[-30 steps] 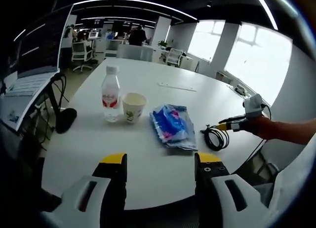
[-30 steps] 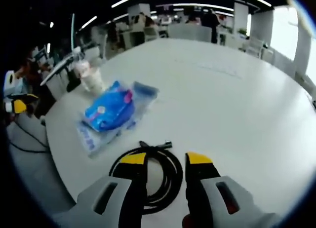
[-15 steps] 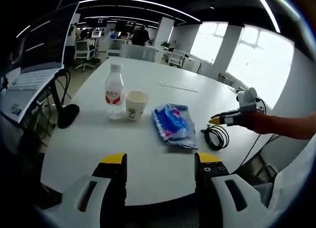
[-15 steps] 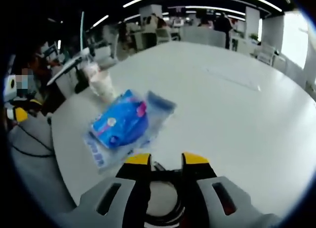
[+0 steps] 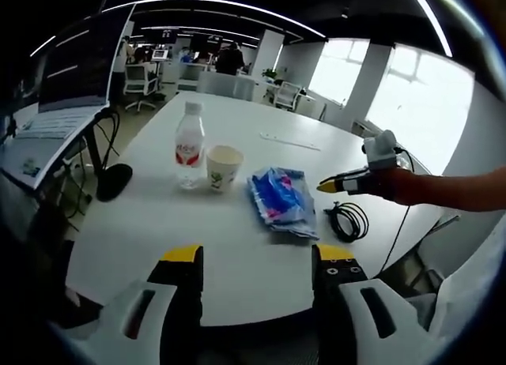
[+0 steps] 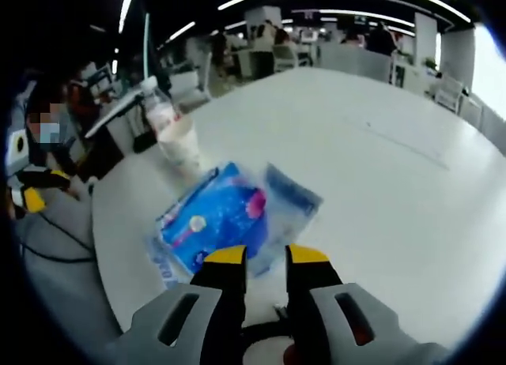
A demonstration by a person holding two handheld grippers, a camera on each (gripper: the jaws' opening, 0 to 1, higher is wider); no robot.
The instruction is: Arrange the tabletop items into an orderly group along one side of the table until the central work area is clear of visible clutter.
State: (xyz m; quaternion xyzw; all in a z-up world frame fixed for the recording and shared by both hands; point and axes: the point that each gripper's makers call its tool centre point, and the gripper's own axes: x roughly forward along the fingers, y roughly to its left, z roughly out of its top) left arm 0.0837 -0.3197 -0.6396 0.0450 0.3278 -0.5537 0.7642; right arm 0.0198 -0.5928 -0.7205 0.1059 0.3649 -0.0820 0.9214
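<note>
With right hand-held gripper [image 6: 266, 256] jaws narrowly apart over the blue packet [image 6: 219, 223], approach its near edge at 6 o'clock, clamp, slide beside paper cup [image 5: 223, 167]; left hand-held gripper [image 5: 257, 254] jaws wide apart.

It was an open-plan office: a large white surface [image 5: 261, 156], rows of desks with office chairs [image 5: 139, 82] and monitors [image 5: 160, 54] behind its far edge, strip lights [image 5: 229, 3] overhead, tall windows [image 5: 411, 84] alongside.
</note>
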